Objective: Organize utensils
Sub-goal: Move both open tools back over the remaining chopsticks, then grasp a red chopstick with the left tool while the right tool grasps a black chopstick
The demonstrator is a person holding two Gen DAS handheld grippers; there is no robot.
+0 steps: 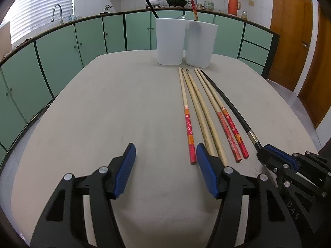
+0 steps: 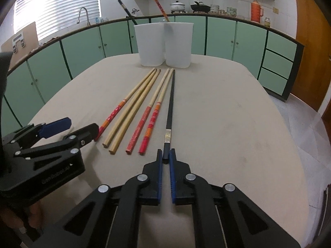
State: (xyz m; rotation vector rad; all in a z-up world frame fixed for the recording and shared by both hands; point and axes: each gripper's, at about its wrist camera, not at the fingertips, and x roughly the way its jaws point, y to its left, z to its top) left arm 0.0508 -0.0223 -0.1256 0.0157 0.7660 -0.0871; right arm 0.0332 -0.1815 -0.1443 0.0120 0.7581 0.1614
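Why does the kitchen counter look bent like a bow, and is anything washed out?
Left wrist view: the fisheye lens bows the green cabinets and darkens the corners; the window blinds are blown out white. Right wrist view: same bowing and glare at the blinds; the table is evenly lit with soft shadows.

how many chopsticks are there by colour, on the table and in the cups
Red-patterned: 4 (3 on the table, 1 in the right cup)
Plain wood: 2, on the table
Black: 2 (1 in the right gripper, 1 in the left cup)
Total: 8
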